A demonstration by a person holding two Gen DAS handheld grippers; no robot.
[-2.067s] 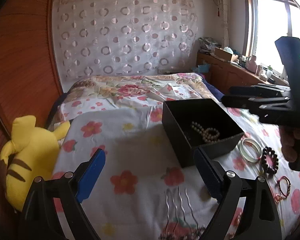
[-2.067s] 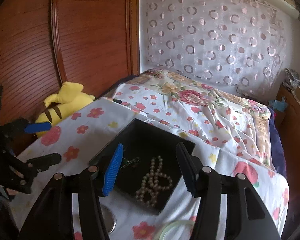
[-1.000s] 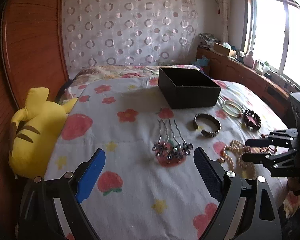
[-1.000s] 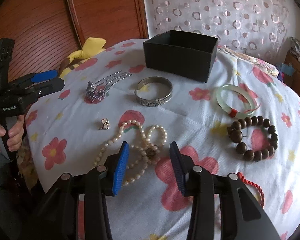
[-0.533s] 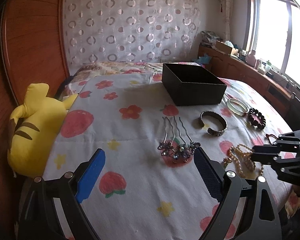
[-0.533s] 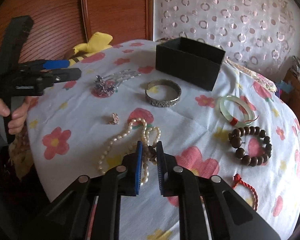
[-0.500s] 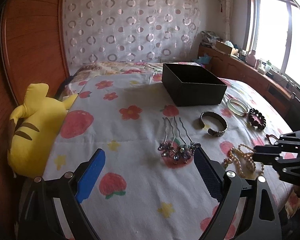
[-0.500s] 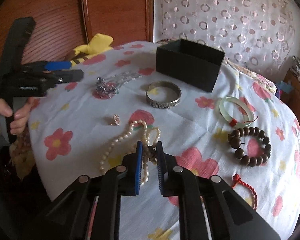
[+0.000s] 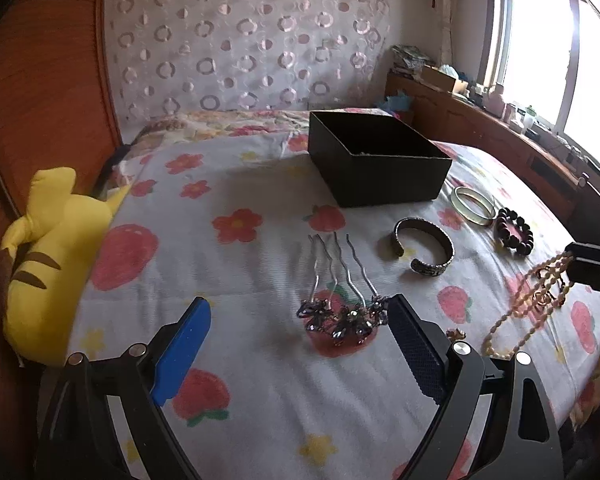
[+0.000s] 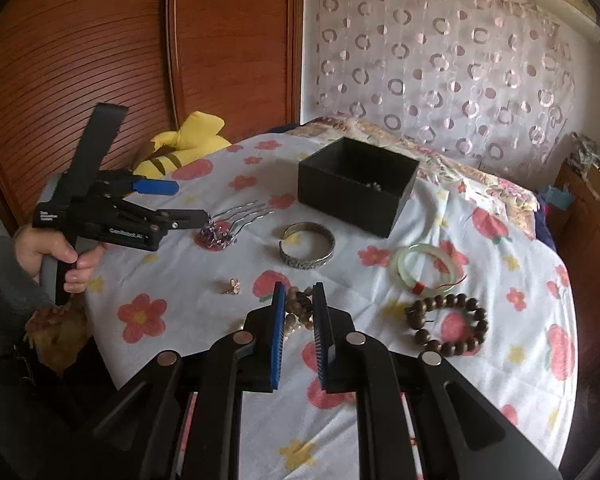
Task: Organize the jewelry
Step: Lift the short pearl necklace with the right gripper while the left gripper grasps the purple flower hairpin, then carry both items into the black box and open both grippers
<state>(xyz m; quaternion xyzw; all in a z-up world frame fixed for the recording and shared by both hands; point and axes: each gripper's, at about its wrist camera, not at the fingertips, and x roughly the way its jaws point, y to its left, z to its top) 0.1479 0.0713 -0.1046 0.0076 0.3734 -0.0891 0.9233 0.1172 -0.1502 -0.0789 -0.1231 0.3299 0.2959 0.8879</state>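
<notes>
Since half a second ago the pearl necklace (image 9: 534, 298) has risen off the floral bedspread (image 9: 260, 264); the right gripper (image 10: 297, 308) has its jaws pinched nearly closed on its knotted beads, and the strand hangs slanting down to the cloth, its long axis running from the gripper toward the near edge of the bed. Open cloth lies between it and the black box (image 10: 356, 188), which sits well apart toward the far side, open top upward. Along that way rest the silver cuff (image 10: 308, 249), its gap facing left, and the jade bangle (image 10: 426, 269). Spread wide and empty, the left gripper (image 9: 296, 344) hovers just short of the hair comb (image 9: 342, 292), whose prongs point toward the box
</notes>
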